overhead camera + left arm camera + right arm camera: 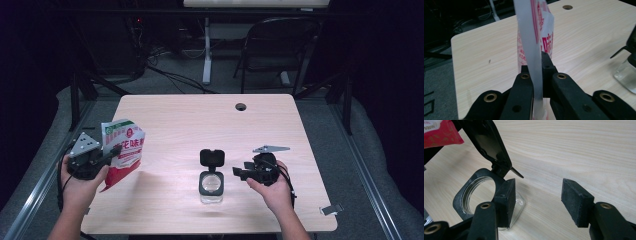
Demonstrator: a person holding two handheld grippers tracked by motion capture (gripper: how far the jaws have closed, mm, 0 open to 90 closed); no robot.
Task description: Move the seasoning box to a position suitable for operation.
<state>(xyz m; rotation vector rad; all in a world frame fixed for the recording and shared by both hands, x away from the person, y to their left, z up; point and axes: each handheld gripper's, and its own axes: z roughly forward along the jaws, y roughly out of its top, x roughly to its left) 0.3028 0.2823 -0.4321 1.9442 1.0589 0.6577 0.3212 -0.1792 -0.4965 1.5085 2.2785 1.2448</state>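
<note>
the left gripper (107, 155) is clamped on the thin white edge of a crinkly red-and-white pouch (122, 150), held above the left side of the pale wood-grain table (200, 115). the right gripper (241, 171) stands spread wide just beside a square clear glass jar (211, 185) mid-table, its black hinged lid (212, 158) flipped up.

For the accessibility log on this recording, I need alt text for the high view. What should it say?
A person at a light wooden table holds a red and white printed pouch clamped in the left gripper, lifted over the table's left edge. The right gripper, jaws open, sits just right of a clear glass jar whose black flip lid stands open.
</note>
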